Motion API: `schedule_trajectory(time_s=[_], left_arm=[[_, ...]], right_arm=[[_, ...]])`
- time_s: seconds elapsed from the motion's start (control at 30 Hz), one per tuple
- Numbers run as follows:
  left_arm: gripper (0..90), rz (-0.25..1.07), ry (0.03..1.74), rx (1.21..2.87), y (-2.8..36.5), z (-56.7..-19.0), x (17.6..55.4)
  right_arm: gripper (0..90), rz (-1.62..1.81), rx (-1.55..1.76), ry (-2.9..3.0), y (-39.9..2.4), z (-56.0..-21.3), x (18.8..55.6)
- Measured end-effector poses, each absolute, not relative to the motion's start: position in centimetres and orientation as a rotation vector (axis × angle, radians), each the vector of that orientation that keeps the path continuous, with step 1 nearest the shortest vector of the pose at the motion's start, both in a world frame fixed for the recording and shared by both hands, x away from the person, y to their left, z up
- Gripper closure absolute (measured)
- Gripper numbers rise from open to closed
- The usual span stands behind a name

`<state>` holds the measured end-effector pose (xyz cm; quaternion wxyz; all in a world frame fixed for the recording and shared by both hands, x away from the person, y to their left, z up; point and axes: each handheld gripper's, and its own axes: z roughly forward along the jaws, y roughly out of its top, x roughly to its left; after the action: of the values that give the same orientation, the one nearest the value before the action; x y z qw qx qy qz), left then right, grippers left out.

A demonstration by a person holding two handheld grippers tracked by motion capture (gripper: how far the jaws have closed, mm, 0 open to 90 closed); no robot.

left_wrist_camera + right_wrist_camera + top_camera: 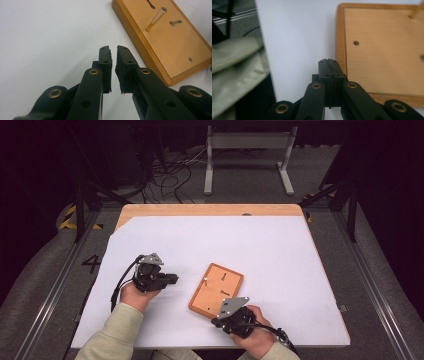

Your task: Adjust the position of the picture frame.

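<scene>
The wooden board (216, 290) is orange-brown with a plain, smooth face, a few small dark holes and a raised rim of the same tone. A brass-coloured pin (156, 19) stands in it. The surface (210, 210) is light wood along its far edge, covered by a plain white sheet (250, 245). Both grippers, left (113, 51) and right (328, 62), are black with brass-coloured rivets. The sleeve (112, 335) is pale green-beige.

Dim workroom around a white-covered table

Beyond the left gripper (172, 280), a white sheet (225, 245) covers the wooden table (210, 210); farther off, grey floor (240, 175), tangled cables (167, 175), a white metal stand (248, 155).
</scene>
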<state>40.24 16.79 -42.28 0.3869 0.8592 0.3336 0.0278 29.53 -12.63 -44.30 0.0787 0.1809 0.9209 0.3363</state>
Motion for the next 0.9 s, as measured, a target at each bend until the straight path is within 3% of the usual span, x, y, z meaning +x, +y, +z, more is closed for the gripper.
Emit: schedule_trajectory(time_s=[0.53,0.9], left_arm=[[75.6,0.112,0.834,2.163,16.1,-42.3,40.6],[58.4,0.137,0.934,2.064,16.6,-41.4,42.3]], right_arm=[[90.0,0.925,0.816,2.579,-17.2,-43.9,33.6],[90.0,0.891,0.987,2.451,-19.4,-44.0,36.4]])
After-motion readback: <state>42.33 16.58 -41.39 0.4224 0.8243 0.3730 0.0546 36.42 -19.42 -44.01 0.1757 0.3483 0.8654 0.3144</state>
